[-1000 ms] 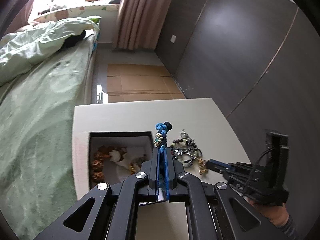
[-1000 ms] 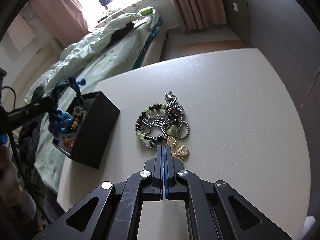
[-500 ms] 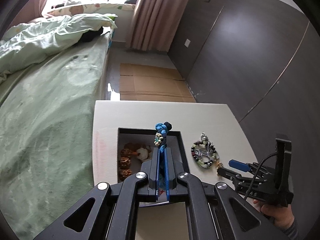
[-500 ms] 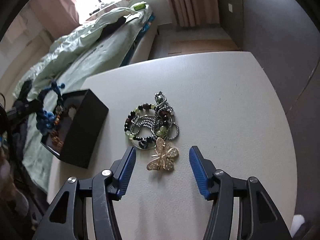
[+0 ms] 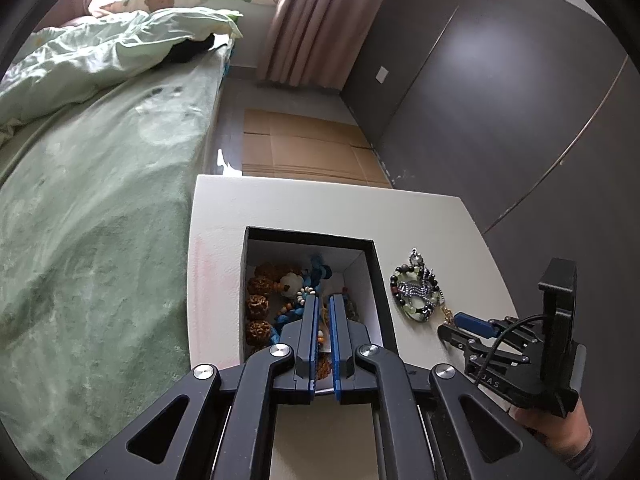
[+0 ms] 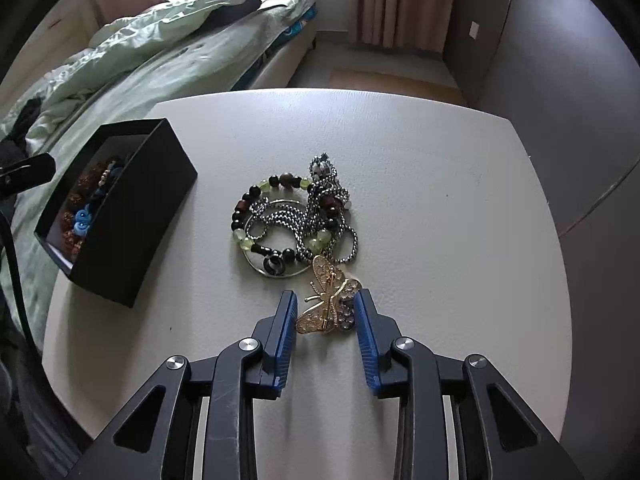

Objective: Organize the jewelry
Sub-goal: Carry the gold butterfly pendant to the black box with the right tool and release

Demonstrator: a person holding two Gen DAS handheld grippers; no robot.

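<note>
A black jewelry box (image 5: 372, 280) with a white inside stands on the white table (image 5: 216, 240); it also shows in the right wrist view (image 6: 132, 240). Brown bead bracelets (image 5: 256, 304) and a blue beaded bracelet (image 5: 316, 276) lie in it. My left gripper (image 5: 324, 304) hangs over the box, its jaws slightly apart and empty. A pile of bead bracelets and silver chain (image 6: 296, 216) lies at the table's middle, also seen in the left wrist view (image 5: 416, 292). A gold butterfly brooch (image 6: 328, 300) lies in front of the pile, between the fingers of my open right gripper (image 6: 326, 304).
A bed with green bedding (image 5: 92, 168) runs along the table's left side. A dark wall (image 5: 500, 100) stands to the right. Flattened cardboard (image 5: 304, 152) lies on the floor beyond the table. The table edge (image 6: 560, 280) curves at the right.
My left gripper moved over the box, opened a little and let the blue bracelet drop in. My right gripper opened and now straddles the butterfly brooch.
</note>
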